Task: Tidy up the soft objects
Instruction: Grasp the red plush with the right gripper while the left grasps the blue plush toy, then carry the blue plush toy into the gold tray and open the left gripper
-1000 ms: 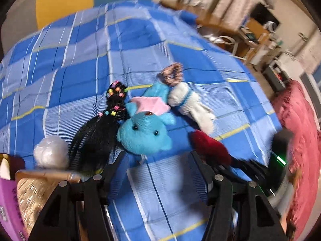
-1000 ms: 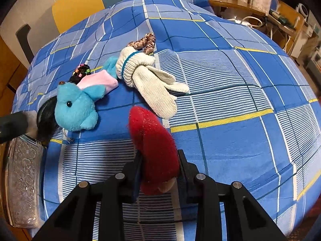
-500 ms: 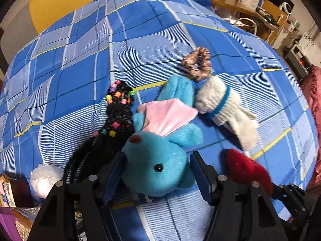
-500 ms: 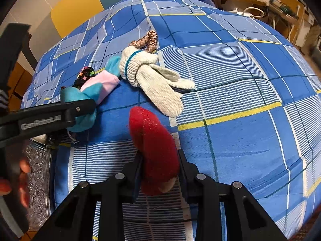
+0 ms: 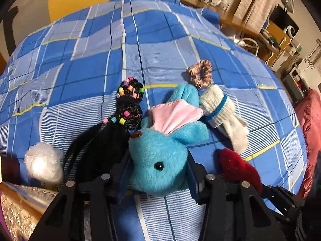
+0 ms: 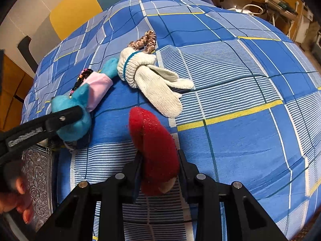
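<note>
On a bed spread with a blue checked cover, soft things in a loose cluster. Left tongs astride the head of a blue plush toy, jaws closing, pads already against both cheeks — toy lying on the cover, its pink-lined ear spread out behind. Just left of the toy, touching it: a black hairpiece strung with coloured beads. Further left, near the edge of the bed, a crumpled white wad. Right of the ear, a cream knitted glove pair rolled at the cuff with a blue band; beyond that, touching the cuff, a brown satin scrunchie.

Right tongs clamped on a red sponge-like piece, held tilted above the cover — free end pointing towards the glove fingers, apart from them. Seen from the right wrist, one black finger of the left tongs across the toy's head, and a patterned silver box at the bed's lower left edge, fingertips of a hand beside it.
</note>
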### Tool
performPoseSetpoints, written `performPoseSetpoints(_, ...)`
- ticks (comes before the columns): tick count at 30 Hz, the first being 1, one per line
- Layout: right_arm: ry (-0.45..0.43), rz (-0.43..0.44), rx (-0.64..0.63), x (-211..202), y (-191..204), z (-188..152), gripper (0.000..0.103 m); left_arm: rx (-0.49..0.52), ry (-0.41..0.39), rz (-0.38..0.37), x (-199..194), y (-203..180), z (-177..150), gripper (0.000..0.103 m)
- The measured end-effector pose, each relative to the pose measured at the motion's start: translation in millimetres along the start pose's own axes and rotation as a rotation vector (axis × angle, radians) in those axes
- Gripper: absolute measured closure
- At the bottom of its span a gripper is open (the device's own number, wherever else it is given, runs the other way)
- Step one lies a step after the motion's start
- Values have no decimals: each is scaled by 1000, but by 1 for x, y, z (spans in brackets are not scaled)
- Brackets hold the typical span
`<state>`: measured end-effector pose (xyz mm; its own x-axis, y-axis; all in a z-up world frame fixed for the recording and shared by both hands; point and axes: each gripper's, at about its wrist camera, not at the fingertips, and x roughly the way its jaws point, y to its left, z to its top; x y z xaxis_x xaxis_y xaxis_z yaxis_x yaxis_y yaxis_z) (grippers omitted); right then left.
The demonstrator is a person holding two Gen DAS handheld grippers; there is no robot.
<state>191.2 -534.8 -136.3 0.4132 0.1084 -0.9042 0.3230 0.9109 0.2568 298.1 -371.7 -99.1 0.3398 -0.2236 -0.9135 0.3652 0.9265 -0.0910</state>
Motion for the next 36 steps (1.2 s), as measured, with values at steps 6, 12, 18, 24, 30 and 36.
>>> performPoseSetpoints(6,-7,3,0,0,-1,0,71,-6,-80,-69,-37,-3,-6,54)
performPoseSetpoints(12,-13,2,-6,0,0,-1,71,-12,-164,-120,-81,2,-14,54)
performPoseSetpoints(18,-22,-20,-34,0,3,-1,71,-3,-255,-169,-131,10,-30,54)
performPoseSetpoints(24,-35,-38,-60,1,6,-1,71,-3,-324,-211,-182,29,-45,53)
performPoseSetpoints(30,-68,-1,-55,-5,8,-1,71,-26,-405,-198,-232,75,-62,53)
performPoseSetpoints(36,-124,5,-106,-14,19,-2,71,-107,-461,-139,-261,141,-78,53)
